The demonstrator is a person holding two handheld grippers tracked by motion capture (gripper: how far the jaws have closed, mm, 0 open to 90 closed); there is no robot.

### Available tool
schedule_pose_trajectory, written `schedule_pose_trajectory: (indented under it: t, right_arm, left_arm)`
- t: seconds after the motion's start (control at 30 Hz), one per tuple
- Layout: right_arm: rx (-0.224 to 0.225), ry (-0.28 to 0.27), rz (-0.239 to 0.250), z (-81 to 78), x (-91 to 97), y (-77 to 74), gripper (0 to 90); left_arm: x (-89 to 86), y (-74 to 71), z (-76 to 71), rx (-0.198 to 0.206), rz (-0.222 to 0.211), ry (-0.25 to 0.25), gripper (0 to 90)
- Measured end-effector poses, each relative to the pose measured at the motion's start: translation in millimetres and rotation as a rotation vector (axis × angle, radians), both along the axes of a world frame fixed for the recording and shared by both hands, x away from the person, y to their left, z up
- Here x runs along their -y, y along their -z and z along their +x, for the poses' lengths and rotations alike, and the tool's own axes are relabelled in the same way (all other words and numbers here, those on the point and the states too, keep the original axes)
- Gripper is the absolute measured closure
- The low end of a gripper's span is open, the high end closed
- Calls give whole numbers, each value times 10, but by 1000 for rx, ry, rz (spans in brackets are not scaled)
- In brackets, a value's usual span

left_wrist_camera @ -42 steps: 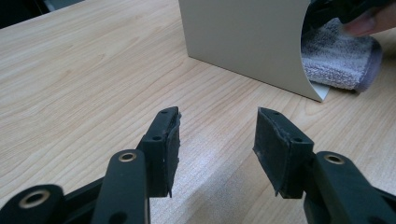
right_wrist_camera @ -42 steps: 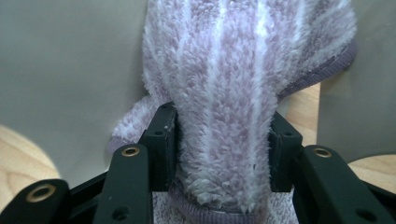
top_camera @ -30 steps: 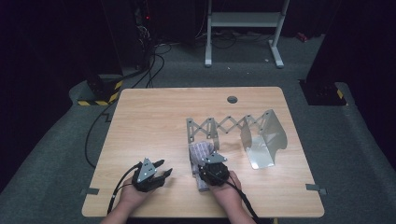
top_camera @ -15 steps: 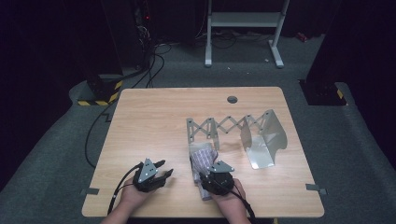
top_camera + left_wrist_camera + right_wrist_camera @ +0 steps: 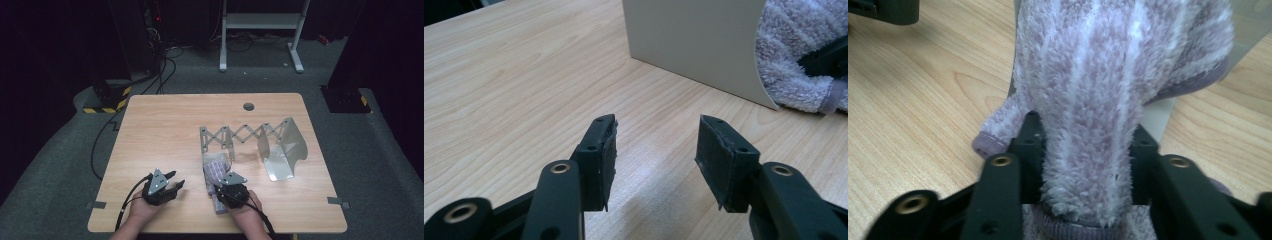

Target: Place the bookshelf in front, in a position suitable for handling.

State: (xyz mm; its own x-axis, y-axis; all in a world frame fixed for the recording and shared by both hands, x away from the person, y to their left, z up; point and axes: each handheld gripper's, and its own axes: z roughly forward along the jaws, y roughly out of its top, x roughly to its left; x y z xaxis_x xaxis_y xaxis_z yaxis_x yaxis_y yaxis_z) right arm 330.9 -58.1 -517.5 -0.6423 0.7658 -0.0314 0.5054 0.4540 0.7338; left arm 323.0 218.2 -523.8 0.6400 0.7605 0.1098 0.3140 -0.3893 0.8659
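Free room: bare counter [image 5: 165, 130] ahead of and to the left of the left tool [image 5: 172, 186], whose jaws stand apart with nothing between them. Obstacles: folding rack [image 5: 245, 137] ahead of the right tool [image 5: 216, 181]; fuzzy sock [image 5: 1108, 90] fills the gap between its jaws; grey rack plate [image 5: 694, 40] close ahead-right of the left tool.

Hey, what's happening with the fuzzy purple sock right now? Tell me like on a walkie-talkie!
Left gripper open, empty. Right gripper just closed on the fuzzy sock. Sock drapes over grey metal rack.
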Motion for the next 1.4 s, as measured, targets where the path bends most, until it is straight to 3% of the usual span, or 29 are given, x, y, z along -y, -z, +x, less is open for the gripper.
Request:
schedule_pose_trajectory:
  t: [0.23, 0.47, 0.77, 0.9, 1.23, 1.4]
  right_arm:
    - [8, 10, 29, 2, -29, -22, 668]
    - [37, 2, 95, -87, -91, -121, 661]
    - [96, -7, 181, -191, -111, -351, 655]
    - [139, -10, 234, -246, -92, -541, 651]
    - [244, -14, 313, -350, -48, -952, 650]
    - [238, -15, 297, -357, -82, -892, 650]
  left_arm:
    - [-40, -36, -18, 14, -21, -21, 501]
    - [-70, -50, -24, 17, -29, -24, 502]
    - [-85, -59, -21, 25, -30, -27, 502]
    - [-100, -61, -14, 26, -28, -31, 502]
    - [-124, -61, -4, 21, -29, -35, 502]
    - [-125, -56, 1, 22, -29, -38, 503]
